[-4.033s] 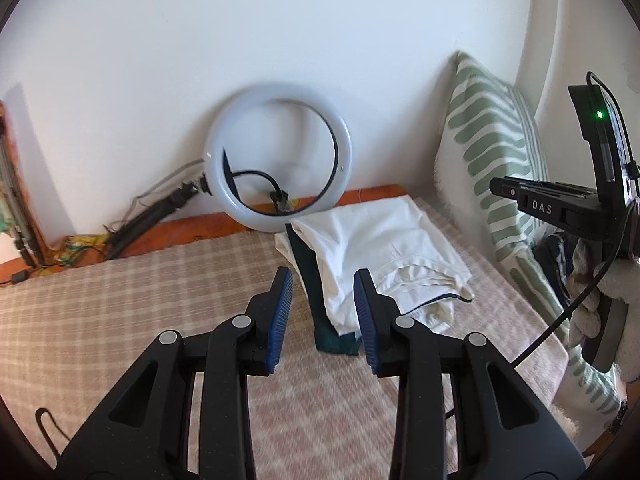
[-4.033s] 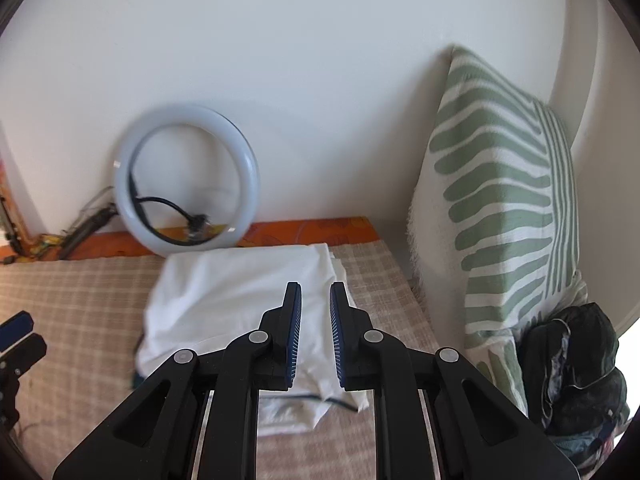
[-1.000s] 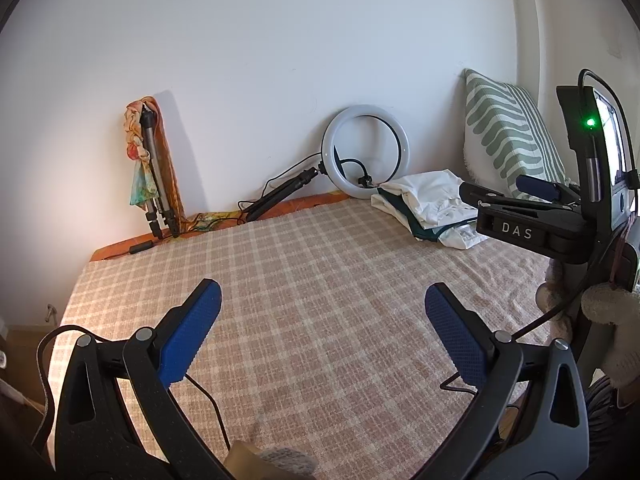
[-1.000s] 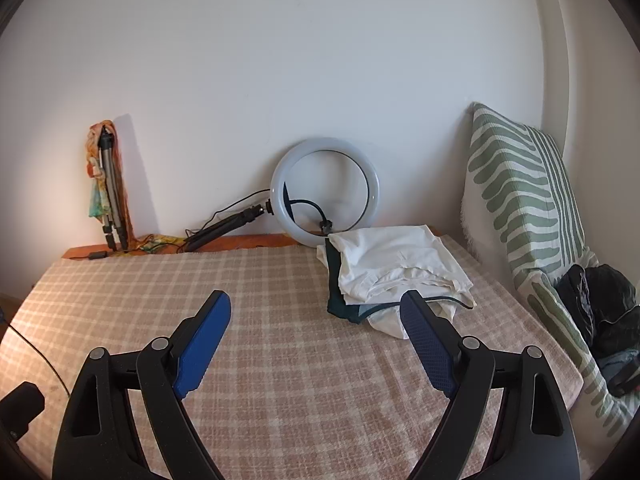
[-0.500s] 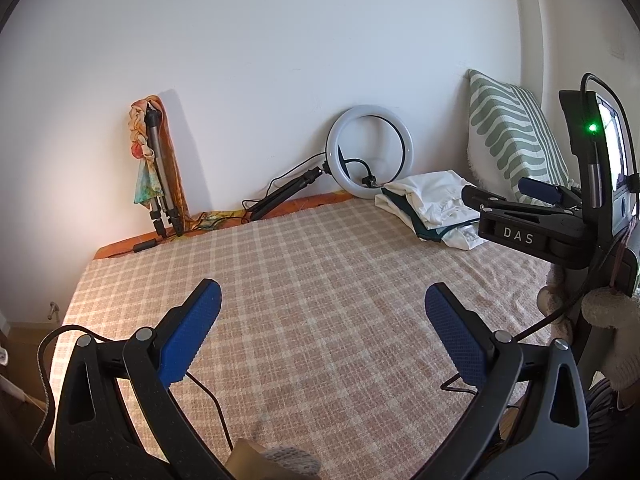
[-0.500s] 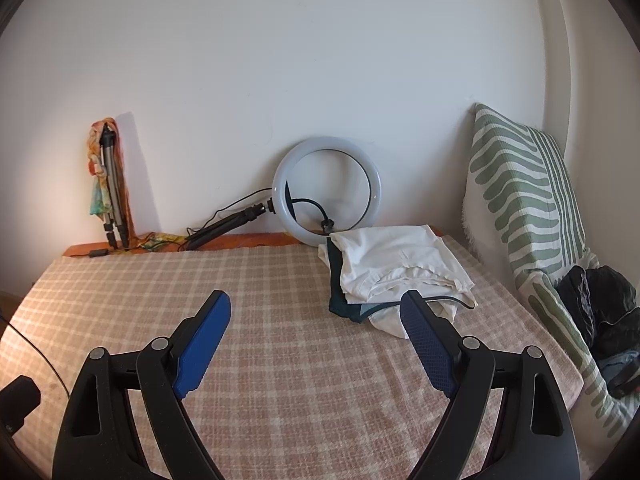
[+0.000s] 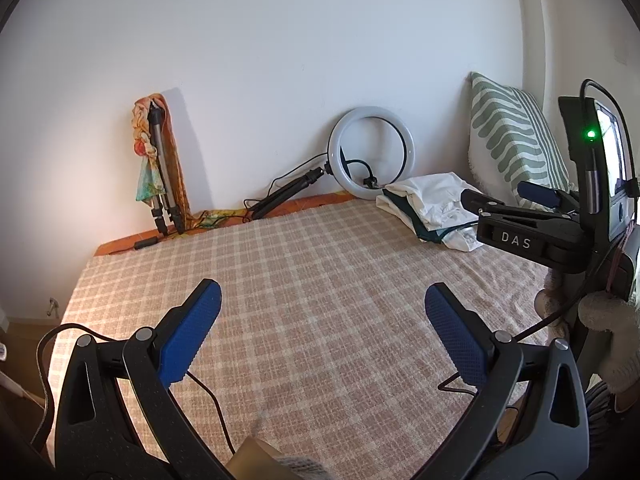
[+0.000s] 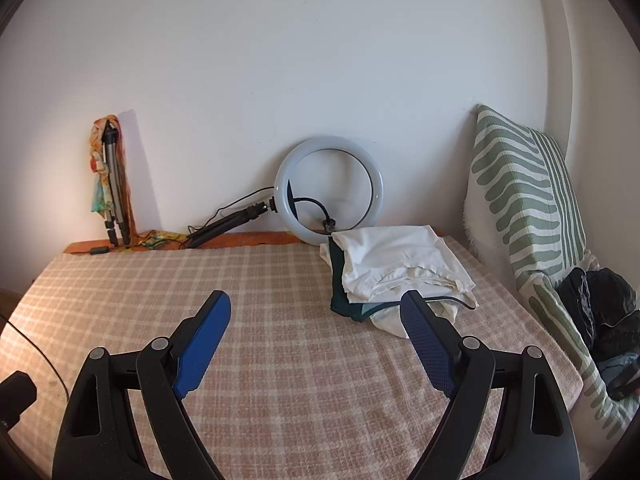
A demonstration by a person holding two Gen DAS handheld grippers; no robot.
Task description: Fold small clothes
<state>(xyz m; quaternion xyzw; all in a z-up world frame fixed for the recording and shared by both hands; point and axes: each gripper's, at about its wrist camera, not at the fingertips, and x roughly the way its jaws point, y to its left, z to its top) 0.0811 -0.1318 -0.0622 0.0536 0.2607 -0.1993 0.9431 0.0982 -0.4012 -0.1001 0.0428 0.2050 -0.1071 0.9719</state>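
White cotton over dark green: that was the stack of folded clothes (image 8: 394, 268), lying at the far right of the checked bedcover (image 8: 280, 344), close to the ring light (image 8: 329, 190) against the wall and just short of the striped cushion (image 8: 520, 200). I held both tongs well back from it, over bare cover. My right gripper (image 8: 316, 334) stood wide apart at the jaws and had hold of nothing; my left gripper (image 7: 322, 330) was spread just as wide and equally empty.

From my right tongs the pile lay ahead and a little to the right, the right-hand blue pad (image 8: 426, 344) overlapping its near white hem in the picture, though I judged the cloth to be farther off and lower than the pad. From my left tongs it lay well away to the right and far forward, partly hidden behind the body of my other tool. So my right hand was plainly the nearer.

The stack's long side seemed to run from the wall toward me, skewed slightly rightward. A heap of dark clothing (image 8: 600, 312) sat beyond the cushion's foot at the right edge; if more folding remained, I judged that my right side would have to fetch from there.
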